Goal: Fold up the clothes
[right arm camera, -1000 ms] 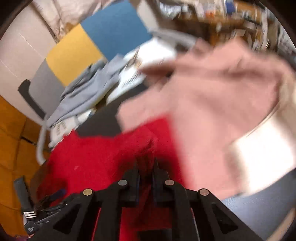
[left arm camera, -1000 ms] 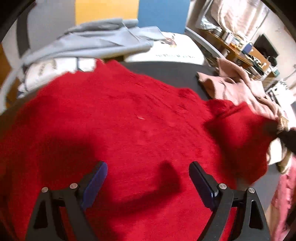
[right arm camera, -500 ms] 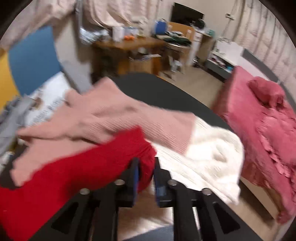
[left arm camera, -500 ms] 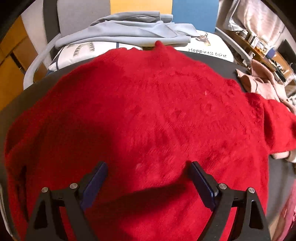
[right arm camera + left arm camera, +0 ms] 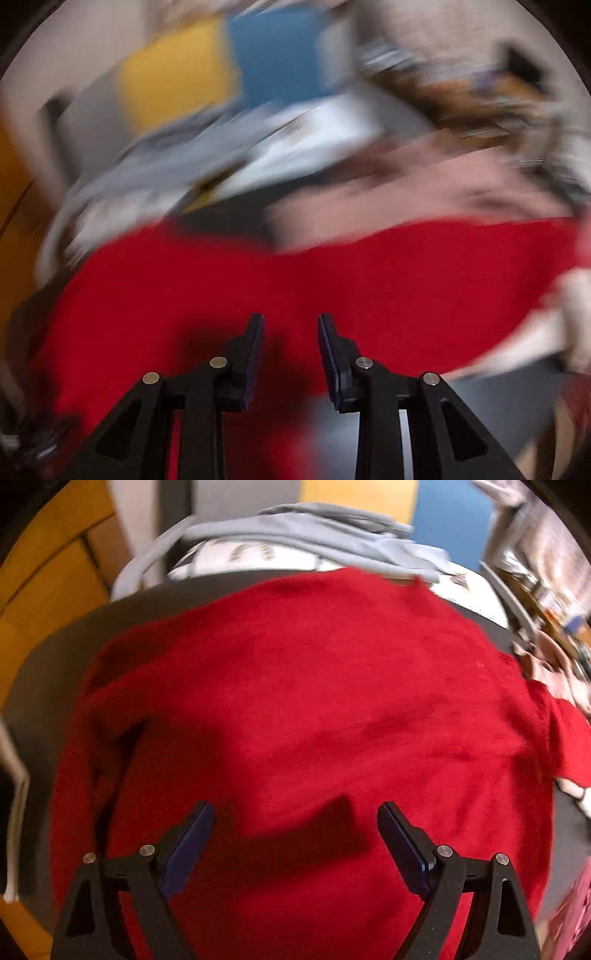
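A red knitted sweater (image 5: 314, 701) lies spread over the dark round table (image 5: 48, 672) and fills most of the left wrist view. My left gripper (image 5: 295, 819) hovers over its near part, open wide, with nothing between the fingers. In the blurred right wrist view the red sweater (image 5: 258, 280) stretches across the middle, one end reaching right over a pink garment (image 5: 424, 184). My right gripper (image 5: 290, 325) is open above the red cloth and holds nothing.
A grey garment (image 5: 314, 535) lies over a white cushion (image 5: 240, 557) behind the table. Pink clothing (image 5: 554, 668) sits at the table's right edge, with white cloth (image 5: 535, 332) beside it. Yellow and blue panels (image 5: 221, 74) stand at the back.
My right gripper has opened and let go of the red sweater's sleeve, then swung back left. The left gripper stayed open and shifted slightly left over the sweater.
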`<state>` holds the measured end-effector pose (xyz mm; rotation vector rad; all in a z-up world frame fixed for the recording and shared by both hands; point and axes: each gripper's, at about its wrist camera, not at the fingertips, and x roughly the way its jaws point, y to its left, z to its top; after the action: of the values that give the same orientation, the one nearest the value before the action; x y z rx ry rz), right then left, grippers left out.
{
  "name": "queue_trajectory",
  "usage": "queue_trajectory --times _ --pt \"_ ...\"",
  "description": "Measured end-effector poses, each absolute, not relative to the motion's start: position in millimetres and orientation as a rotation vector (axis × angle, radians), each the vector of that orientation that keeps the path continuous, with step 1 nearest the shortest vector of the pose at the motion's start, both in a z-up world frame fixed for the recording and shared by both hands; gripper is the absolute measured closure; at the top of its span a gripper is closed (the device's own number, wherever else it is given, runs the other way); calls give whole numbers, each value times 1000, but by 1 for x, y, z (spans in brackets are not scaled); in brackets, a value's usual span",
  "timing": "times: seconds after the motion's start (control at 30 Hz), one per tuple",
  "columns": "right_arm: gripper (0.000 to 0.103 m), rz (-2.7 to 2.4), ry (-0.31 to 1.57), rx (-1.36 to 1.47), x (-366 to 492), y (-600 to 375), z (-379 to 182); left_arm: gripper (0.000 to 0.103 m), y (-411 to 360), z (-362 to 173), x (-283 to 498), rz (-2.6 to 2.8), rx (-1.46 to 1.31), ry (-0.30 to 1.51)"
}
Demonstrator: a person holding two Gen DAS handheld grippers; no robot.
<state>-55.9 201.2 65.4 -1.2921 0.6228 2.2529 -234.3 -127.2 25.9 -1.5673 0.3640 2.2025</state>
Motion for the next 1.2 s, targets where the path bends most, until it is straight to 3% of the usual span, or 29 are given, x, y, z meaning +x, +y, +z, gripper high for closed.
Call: queue_trajectory --times 0.2,0.4,0.73,0.97,1.1,1.2 --pt "73 2241 507 -1573 -152 127 6 12 -223 38 -257 2344 -1577 357" --pt "70 2246 225 -1473 -159 114 4 12 -284 28 -251 2403 -1595 404" --pt "68 2375 208 -1168 -126 93 -8 12 -353 4 -212 2411 -1512 533" --pt "68 2439 330 -1116 -123 103 -5 7 -385 -13 -190 2476 -1331 371" --pt "68 2433 273 -1100 -125 97 -9 6 -405 -20 -181 2512 -1256 229" --pt "67 2429 236 -1109 -129 93 -10 6 -394 -15 -154 2525 -1177 253"
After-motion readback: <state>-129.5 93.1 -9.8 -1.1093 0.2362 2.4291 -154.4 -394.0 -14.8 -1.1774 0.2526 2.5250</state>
